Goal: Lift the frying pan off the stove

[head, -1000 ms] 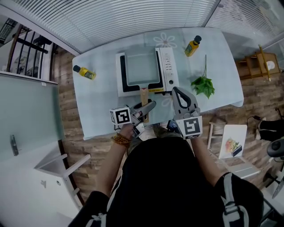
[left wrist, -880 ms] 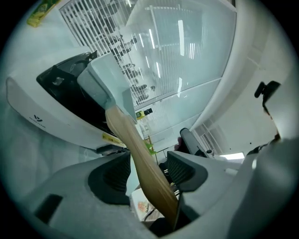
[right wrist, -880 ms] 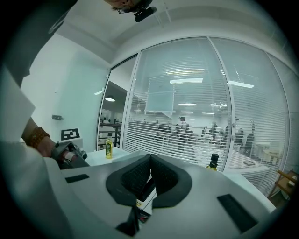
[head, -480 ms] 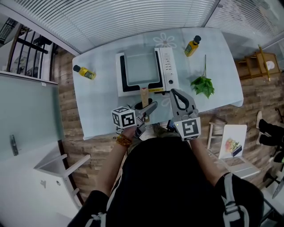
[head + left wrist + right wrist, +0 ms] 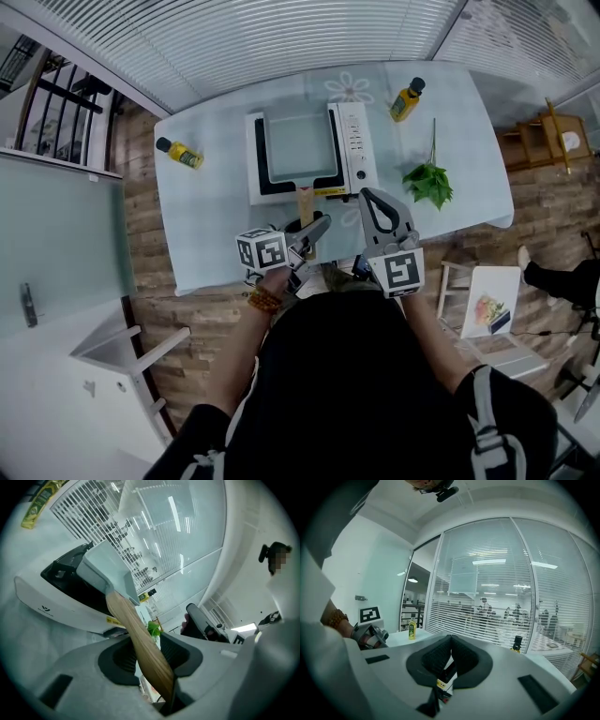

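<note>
A square grey frying pan [image 5: 298,142] sits on a white stove [image 5: 352,141] in the middle of the table. Its wooden handle [image 5: 306,202] points toward me. My left gripper [image 5: 314,228] reaches in from the lower left. In the left gripper view the handle [image 5: 126,616] runs between its jaws, which are closing, with a small gap still showing at the left pad [image 5: 119,656]. The pan [image 5: 105,566] rests flat on the stove [image 5: 56,602]. My right gripper [image 5: 367,197] hovers at the table's front edge, right of the handle, shut and empty [image 5: 449,638].
One yellow oil bottle [image 5: 178,153] lies at the table's left, another [image 5: 408,97] stands at the back right. A leafy green sprig [image 5: 428,180] lies right of the stove. The table edge [image 5: 234,281] is just below my grippers. Glass walls with blinds surround the area.
My left gripper has shifted slightly right along the handle. The right gripper has edged up a little. The pan has not moved.
</note>
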### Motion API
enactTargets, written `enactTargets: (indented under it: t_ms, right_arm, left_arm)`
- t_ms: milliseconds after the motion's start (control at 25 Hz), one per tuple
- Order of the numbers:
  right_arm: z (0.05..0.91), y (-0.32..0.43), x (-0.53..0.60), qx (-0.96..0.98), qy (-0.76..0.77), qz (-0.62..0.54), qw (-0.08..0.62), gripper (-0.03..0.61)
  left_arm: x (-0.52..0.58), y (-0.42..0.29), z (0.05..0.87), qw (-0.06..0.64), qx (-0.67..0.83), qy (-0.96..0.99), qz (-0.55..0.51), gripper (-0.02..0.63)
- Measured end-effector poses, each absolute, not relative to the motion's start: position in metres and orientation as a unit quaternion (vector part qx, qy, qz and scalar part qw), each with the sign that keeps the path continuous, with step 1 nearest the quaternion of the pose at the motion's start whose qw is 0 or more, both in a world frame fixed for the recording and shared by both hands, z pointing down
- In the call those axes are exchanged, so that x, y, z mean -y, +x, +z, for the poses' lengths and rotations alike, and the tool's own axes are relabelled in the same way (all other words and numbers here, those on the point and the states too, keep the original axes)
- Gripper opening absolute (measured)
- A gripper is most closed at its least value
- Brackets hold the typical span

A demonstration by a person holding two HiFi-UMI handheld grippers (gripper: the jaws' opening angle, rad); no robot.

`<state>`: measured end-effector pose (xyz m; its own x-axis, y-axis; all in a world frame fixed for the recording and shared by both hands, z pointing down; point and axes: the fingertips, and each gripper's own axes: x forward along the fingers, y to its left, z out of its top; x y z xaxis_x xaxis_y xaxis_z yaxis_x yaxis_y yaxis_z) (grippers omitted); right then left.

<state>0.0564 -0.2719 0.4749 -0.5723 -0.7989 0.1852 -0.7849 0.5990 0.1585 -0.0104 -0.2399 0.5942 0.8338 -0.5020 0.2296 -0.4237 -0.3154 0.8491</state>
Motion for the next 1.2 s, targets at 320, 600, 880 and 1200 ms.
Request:
enactTargets:
  t_ms: [320,600,880,1200]
  right_arm:
    - [0.476,0.057,0.269,0.886,0.447,-0.03,0.12,0.003]
    - [0.474,0.049,0.266,0.89,0.439,-0.032,0.117,0.002]
    - [0.474,0.048,0.266,0.891,0.438,-0.032,0.119,0.003]
    - [0.475,0.052,0.266,0.889,0.439,-0.034,0.124,0.003]
  left_arm:
    - [0.236,-0.009,0.593,0.499,0.298,0.813,-0.031,0.143]
    - [0.238,-0.018,0.584,0.496,0.305,0.812,-0.042,0.117]
    - [0.24,-0.025,0.584,0.534,0.316,0.778,-0.098,0.063]
    - [0.242,-0.031,0.575,0.539,0.319,0.769,-0.13,0.052]
